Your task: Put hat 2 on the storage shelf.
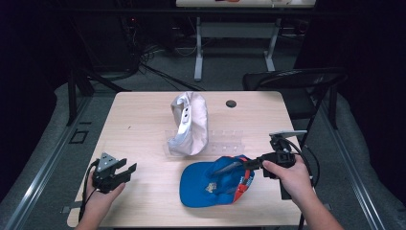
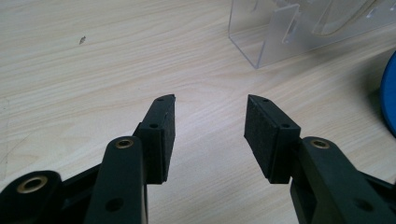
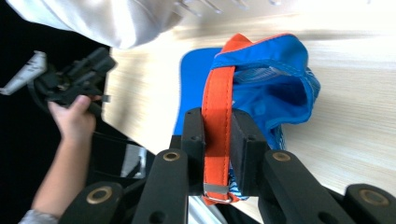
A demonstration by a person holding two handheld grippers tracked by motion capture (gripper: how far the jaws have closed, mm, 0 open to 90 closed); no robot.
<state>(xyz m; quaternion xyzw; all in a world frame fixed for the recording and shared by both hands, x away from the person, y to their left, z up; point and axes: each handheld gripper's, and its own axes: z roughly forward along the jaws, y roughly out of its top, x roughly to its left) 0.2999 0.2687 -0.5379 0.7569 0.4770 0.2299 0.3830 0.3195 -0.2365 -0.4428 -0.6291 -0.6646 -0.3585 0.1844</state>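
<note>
A light wooden table [image 1: 143, 115] carries every object, ordered here from largest to smallest. At its centre a white cap [image 1: 190, 123] stands upright, propped on a clear acrylic stand [image 1: 225, 143] whose corner also appears at the top of the left gripper view [image 2: 280, 32]. Just in front of the stand, toward the person's side and right of centre, lies a blue cap [image 1: 213, 183] with its brim flat on the wood and its crown tipped toward the right gripper; the right gripper view shows the same cap [image 3: 275, 79] with its open underside facing the camera. The right gripper [image 1: 239, 165], held in the right hand [image 1: 287, 175], reaches in from the right, its jaws closed on the orange strap [image 3: 218, 126] at the back of the blue cap, the strap pinched flat between the two pads with a metal buckle visible below them. The left gripper [image 1: 125, 171], held in the left hand [image 1: 103, 191] near the table's front-left corner, hovers well apart from both caps; its jaws [image 2: 210, 135] stand wide apart with bare wood between them. A small dark round insert [image 1: 231, 103] sits in the tabletop behind the stand.
</note>
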